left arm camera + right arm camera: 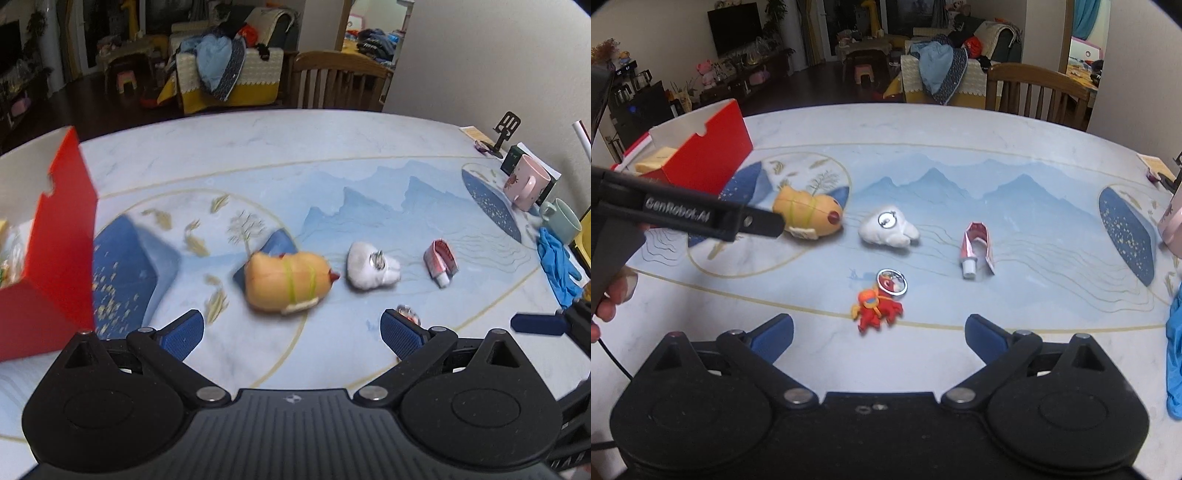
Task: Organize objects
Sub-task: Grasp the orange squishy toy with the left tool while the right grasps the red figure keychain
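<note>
Both claws wide open, nothing in either: left claw (pixel 291 334), right claw (pixel 879 338). On the desk (pixel 960 147) I count four loose bits: one yellow plush (pixel 809 214), one white plush (pixel 888 229), one squashed tube (pixel 977 245), one red keychain figure (pixel 877 308). One red box (pixel 709 151) far left, its contents hard to make out. Two mugs (pixel 526 186) and a blue glove (pixel 556 266) sit cut off at the right edge

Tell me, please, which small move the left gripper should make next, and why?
Probably lower the left gripper forward over the orange plush toy until it sits between the open fingers. The toy lies loose on the table, directly ahead and closest to the red box, and nothing is held yet.
</note>
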`<state>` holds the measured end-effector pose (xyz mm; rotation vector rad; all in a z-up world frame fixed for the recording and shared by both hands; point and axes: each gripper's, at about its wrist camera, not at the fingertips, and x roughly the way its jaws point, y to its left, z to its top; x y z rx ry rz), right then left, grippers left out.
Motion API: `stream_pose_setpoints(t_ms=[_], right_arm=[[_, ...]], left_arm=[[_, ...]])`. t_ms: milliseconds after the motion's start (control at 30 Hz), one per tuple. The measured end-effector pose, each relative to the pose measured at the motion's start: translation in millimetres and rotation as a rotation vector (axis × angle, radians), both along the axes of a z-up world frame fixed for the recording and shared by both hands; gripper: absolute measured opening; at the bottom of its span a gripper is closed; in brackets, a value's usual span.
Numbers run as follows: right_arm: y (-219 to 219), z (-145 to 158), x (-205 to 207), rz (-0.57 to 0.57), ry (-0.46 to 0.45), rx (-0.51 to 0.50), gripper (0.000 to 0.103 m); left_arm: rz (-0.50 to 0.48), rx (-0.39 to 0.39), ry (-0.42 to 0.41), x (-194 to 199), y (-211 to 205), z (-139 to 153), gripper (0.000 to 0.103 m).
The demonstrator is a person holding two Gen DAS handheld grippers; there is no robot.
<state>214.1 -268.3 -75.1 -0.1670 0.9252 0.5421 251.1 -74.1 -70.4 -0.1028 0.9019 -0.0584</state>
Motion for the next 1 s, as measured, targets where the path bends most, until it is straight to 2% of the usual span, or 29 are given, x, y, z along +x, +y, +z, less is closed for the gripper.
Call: stream_pose_setpoints(t_ms=[100, 467, 733, 1000], right_arm=[[0, -6, 5, -0.006, 0.013, 0.002, 0.099], [13, -25, 19, 0.0, 0.05, -0.003, 0.093], [28, -35, 22, 0.029, 0.047, -0.032, 0.088], [40, -43, 22, 0.061, 0.032, -0.08, 0.076]], left_arm=[[-0.009, 0.026, 0.0, 12, -8, -4, 0.102], [-0.037, 0.05, 0.101, 57, -23, -35, 0.102], [-0.004, 0.104, 0.12, 75, -19, -49, 0.102], [0.021, 0.072, 0.126, 82, -9, -57, 0.102]])
